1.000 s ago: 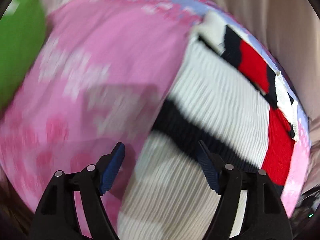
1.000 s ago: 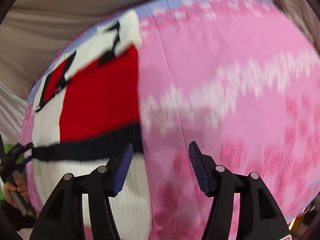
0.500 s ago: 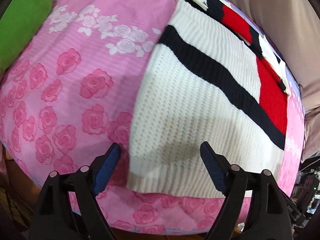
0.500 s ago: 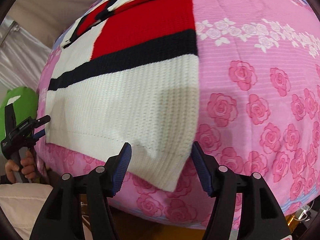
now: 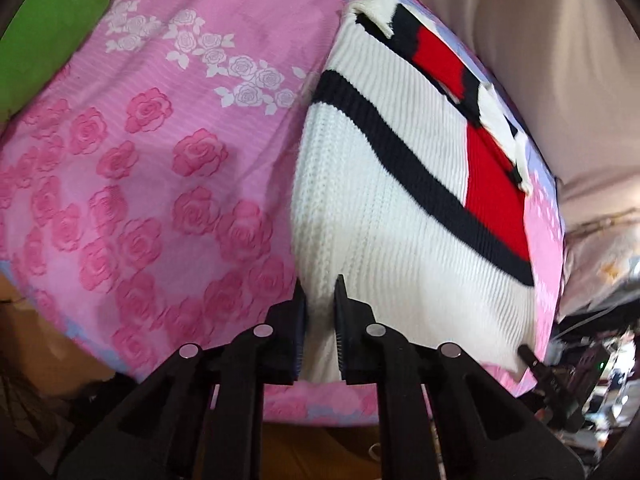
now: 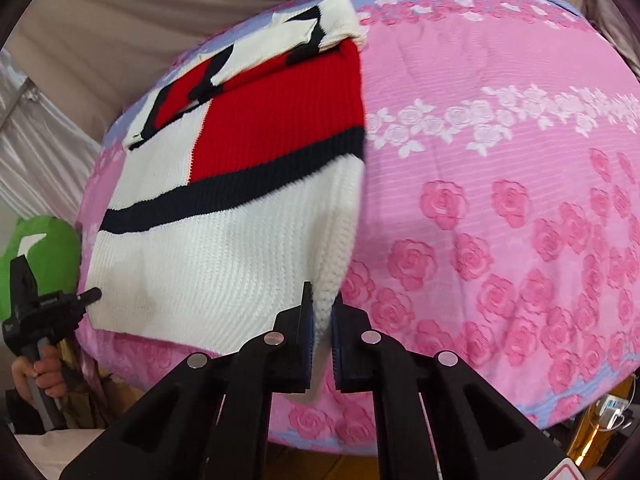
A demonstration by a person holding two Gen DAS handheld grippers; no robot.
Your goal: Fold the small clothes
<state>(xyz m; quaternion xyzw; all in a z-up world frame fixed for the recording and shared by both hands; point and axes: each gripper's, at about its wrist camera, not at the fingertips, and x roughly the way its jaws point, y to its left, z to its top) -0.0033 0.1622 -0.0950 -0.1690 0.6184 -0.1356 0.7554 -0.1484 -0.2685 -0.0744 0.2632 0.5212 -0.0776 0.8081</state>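
A small white knit sweater (image 5: 384, 216) with a navy stripe and red block lies flat on a pink rose-print bedspread (image 5: 160, 184). My left gripper (image 5: 320, 304) is shut on the sweater's near left hem corner. In the right wrist view my right gripper (image 6: 322, 308) is shut on the near right hem corner of the sweater (image 6: 224, 248), which bunches up between the pads. The left gripper (image 6: 86, 294) also shows in the right wrist view at the sweater's other corner, held by a hand.
A green cushion (image 5: 48, 28) lies at the bed's far left; it also shows in the right wrist view (image 6: 44, 248). Beige curtain (image 6: 120, 12) hangs behind the bed. The bedspread (image 6: 500, 200) spreads right of the sweater. Clutter (image 5: 592, 360) sits off the bed's right edge.
Both grippers were open above the sweater's near hem. They have moved down to the two near corners and closed on them.
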